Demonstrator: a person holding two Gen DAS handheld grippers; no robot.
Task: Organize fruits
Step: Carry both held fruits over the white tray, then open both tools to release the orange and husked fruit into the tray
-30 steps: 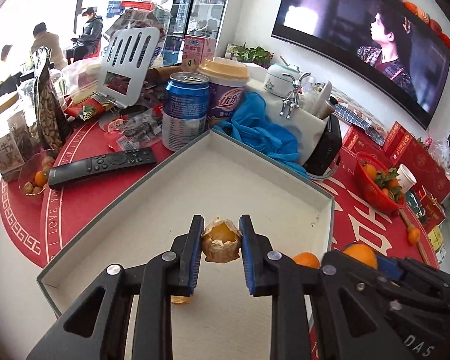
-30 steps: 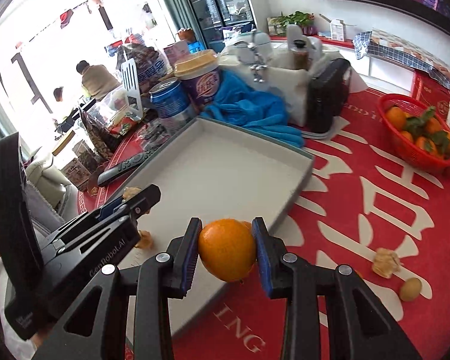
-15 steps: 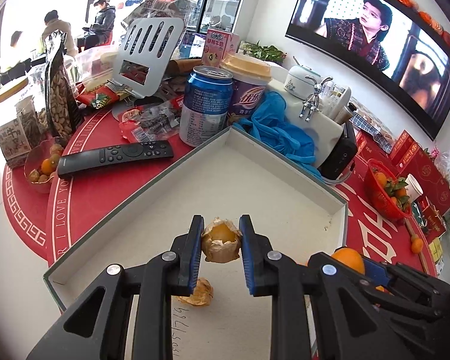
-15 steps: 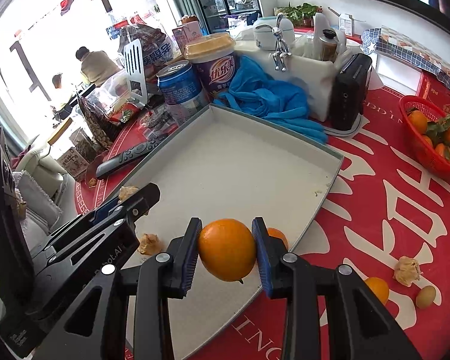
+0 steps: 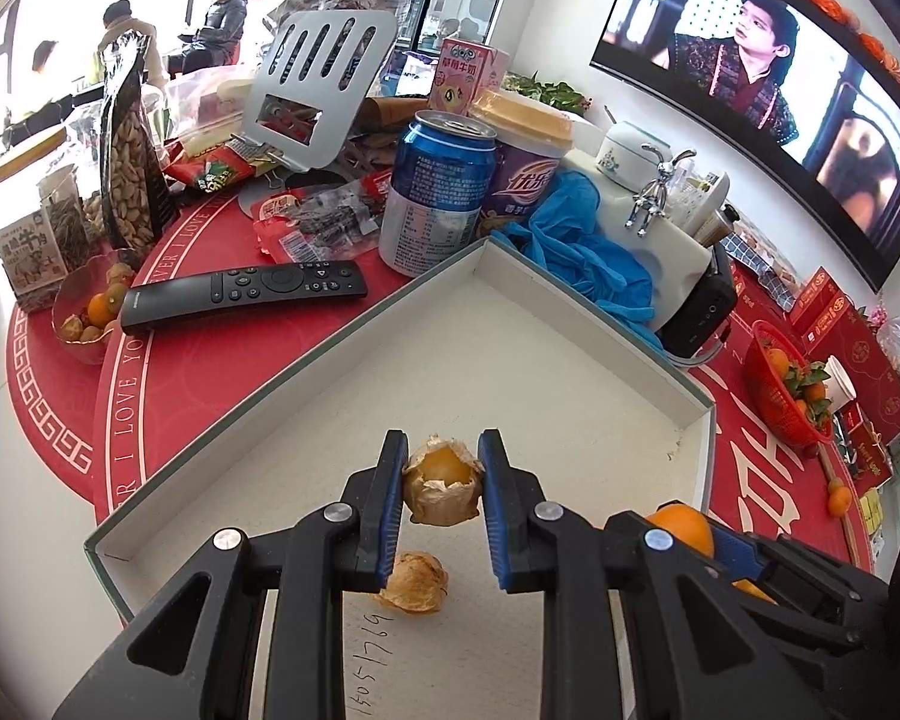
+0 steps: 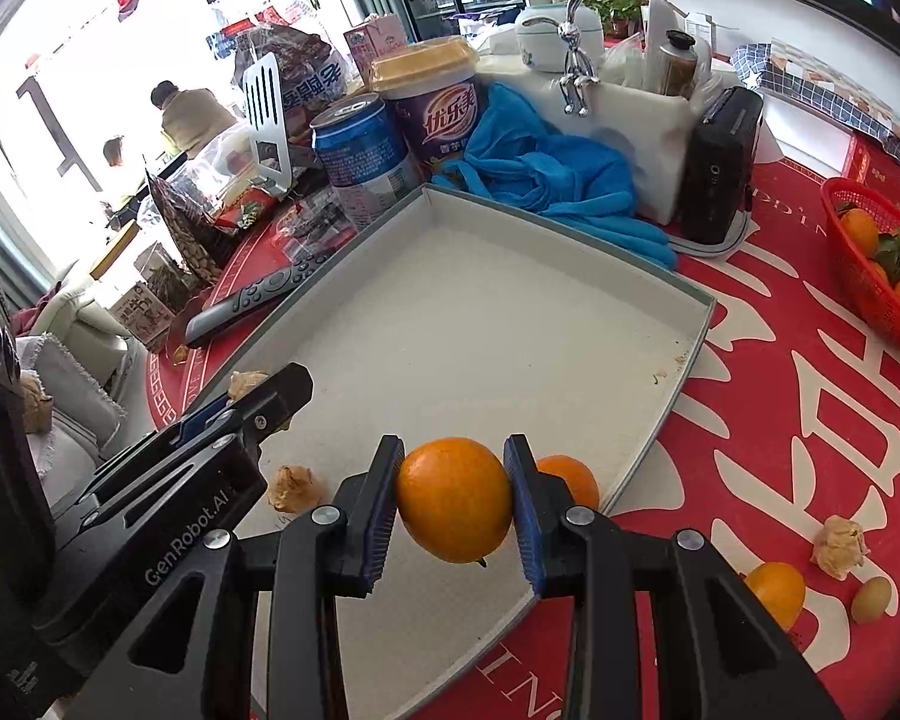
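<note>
My left gripper clamps a husked physalis, my right gripper an orange, both over the shallow box (one physalis, one small orange already inside); three fruits remain on the red tablecloth at near right.

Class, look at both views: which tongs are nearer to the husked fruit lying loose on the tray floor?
Left. The left tongs hang right above the loose husked fruit; the right tongs, gripping an orange, are farther along the tray.
</note>
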